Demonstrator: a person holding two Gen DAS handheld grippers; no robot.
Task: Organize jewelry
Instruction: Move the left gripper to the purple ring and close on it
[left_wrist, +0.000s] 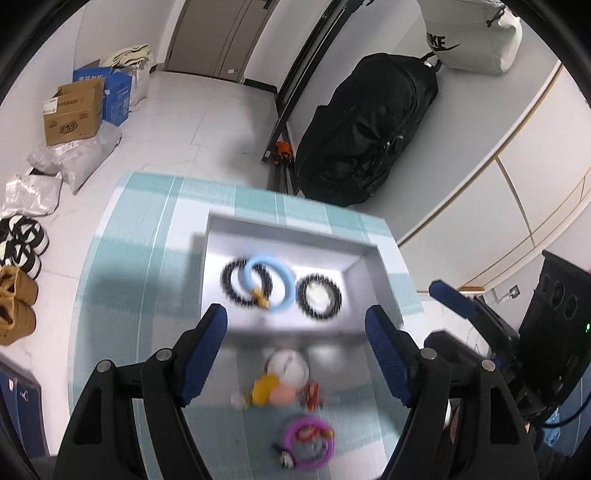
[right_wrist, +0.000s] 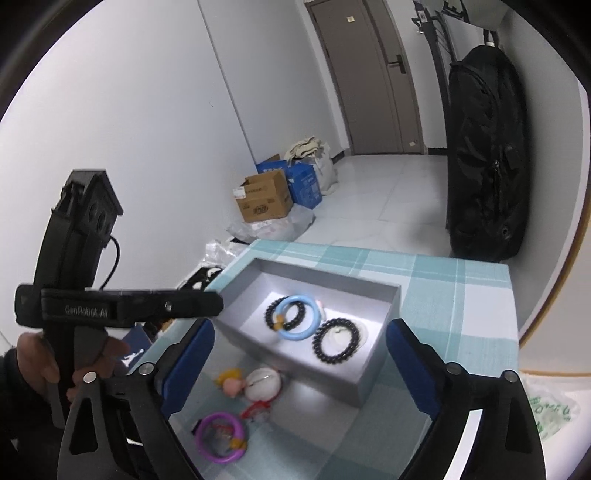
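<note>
A grey tray (left_wrist: 288, 226) (right_wrist: 325, 274) sits on the teal plaid cloth. It holds two black bead bracelets (left_wrist: 301, 295) (right_wrist: 316, 341) and a light blue ring (left_wrist: 291, 291) (right_wrist: 316, 314) that lies over the left black one. On the cloth in front of the tray lie a white round charm (left_wrist: 290, 367) (right_wrist: 264, 384), small yellow, pink and red pieces (left_wrist: 264, 391), and a purple ring (left_wrist: 330, 443) (right_wrist: 201, 428). My left gripper (left_wrist: 295, 317) hangs open above the tray's near wall, with nothing between its blue pads. My right gripper (right_wrist: 301, 328) is open wide over the same spot, also with nothing in it.
A tall black bag (left_wrist: 369, 122) (right_wrist: 484, 155) leans on the wall beyond the table. Cardboard and blue boxes (left_wrist: 74, 110) (right_wrist: 266, 195), plastic bags and shoes (left_wrist: 18, 280) lie on the floor to the left. A hand (right_wrist: 37, 362) holds the left gripper's handle.
</note>
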